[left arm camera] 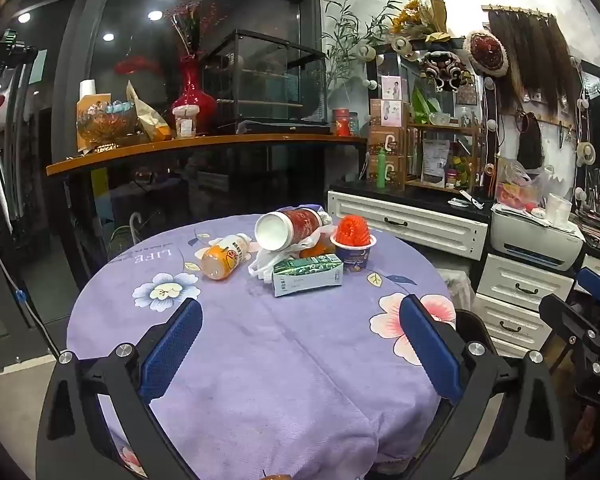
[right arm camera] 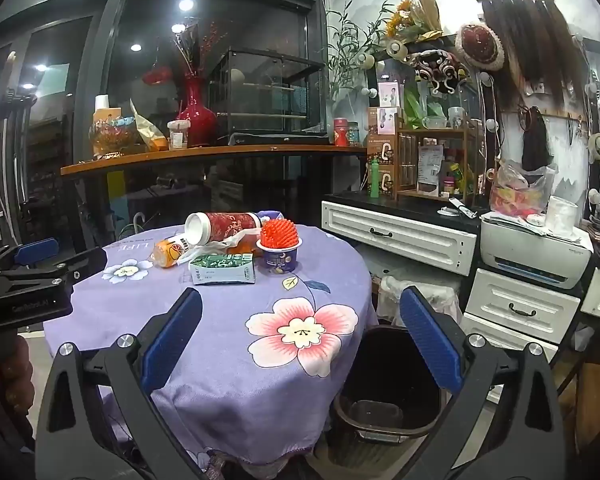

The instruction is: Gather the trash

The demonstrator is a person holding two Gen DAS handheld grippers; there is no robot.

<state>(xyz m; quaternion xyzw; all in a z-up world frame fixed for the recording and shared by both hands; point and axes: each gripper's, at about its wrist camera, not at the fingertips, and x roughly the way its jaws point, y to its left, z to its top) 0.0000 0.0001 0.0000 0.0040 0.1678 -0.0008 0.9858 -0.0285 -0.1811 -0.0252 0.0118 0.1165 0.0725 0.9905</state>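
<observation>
1. Nearest the left wrist camera, the left tool has its two blue-padded fingers spread wide over the purple flowered cloth of the round tabletop, with nothing between them.
2. Likewise wide open and empty, the right tool hangs over the near right edge of the tabletop, its right finger above a dark trash bin that stands on the floor just beside the tabletop.
3. All the trash sits in a cluster at the far side of the tabletop, well apart from both tools.
4. A red can with a white end lies on its side, propped on a crumpled white plastic bag.
5. Left of the bag lies an orange drink bottle, also on its side.
6. In front of the bag lies a green and white carton, flat on the cloth.
7. Right of the carton stands a blue cup, upright, with a red spiky ball sitting in its mouth.
8. Behind the tabletop are white drawers and a white printer.
</observation>
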